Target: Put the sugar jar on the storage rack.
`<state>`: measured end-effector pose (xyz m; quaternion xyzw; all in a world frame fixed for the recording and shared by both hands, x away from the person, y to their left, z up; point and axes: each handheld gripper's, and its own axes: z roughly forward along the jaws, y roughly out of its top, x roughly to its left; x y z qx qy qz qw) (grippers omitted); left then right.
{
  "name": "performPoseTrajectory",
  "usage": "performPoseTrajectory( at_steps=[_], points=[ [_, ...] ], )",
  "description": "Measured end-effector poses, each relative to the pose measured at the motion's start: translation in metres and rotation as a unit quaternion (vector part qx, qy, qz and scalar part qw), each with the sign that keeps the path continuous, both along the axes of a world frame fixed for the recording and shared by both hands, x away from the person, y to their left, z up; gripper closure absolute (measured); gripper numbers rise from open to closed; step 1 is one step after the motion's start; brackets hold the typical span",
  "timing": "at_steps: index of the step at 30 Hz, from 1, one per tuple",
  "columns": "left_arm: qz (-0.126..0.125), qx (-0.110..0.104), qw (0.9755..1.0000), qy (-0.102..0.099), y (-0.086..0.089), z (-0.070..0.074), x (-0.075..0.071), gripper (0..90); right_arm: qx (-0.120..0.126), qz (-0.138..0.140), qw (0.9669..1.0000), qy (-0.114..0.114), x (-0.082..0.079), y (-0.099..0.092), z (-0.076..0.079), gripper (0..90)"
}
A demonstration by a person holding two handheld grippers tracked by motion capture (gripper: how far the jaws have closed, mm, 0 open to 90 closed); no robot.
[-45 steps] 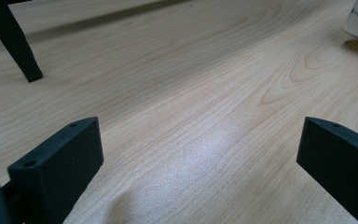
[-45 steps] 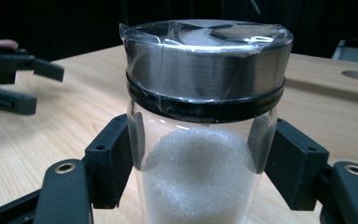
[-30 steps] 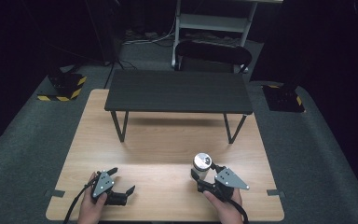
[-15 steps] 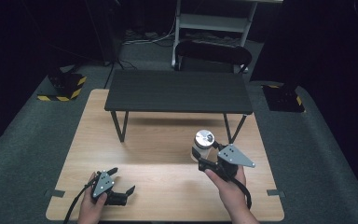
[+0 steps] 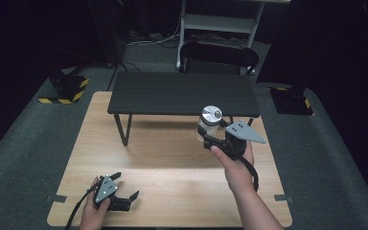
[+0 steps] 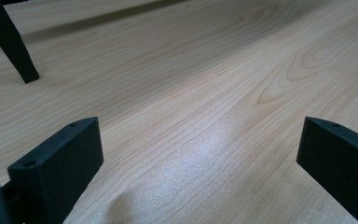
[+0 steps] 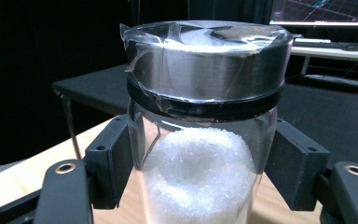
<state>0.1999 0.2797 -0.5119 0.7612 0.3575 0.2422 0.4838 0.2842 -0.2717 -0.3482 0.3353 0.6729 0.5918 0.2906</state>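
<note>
Landmark: black bench, standing on the far half of the wooden tabletop; all places given relative to it.
Jar: glass jar with a metal lid, clear film or tape over the lid, white granules inside filling it to just under the neck (right gripper view). Upright, lifted off the tabletop, in front of the bench's right end and overlapping its front edge in the high view.
Right gripper: held in the right hand, in front of the bench's right end. Fingers pressed against both sides of the jar's glass body just under the lid; gripping the jar.
Left gripper: in the left hand, well in front of the bench's left end, low over the near edge of the tabletop. Fingers spread wide apart, bare wood between them.
Bench leg: one black leg stands on the wood ahead of the left gripper, at the upper left of the left gripper view.
</note>
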Motion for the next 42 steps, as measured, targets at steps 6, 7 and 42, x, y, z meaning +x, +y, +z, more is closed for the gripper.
performPoseTrajectory(
  at_steps=[6,7,42],
  points=[
    [-0.001,0.0,1.0,0.001,0.0,0.0,0.0,0.5,-0.001,-0.01,1.0,0.001,0.014,0.004,0.017,31.2],
    [-0.001,0.0,1.0,0.001,0.0,0.0,0.0,0.5,-0.002,-0.012,0.9999,0.001,0.017,0.005,0.021,31.1],
    [-0.007,-0.001,1.0,0.001,0.002,0.0,0.001,0.4,-0.014,-0.081,0.9965,0.017,0.112,0.037,0.028,31.1]
  ],
)
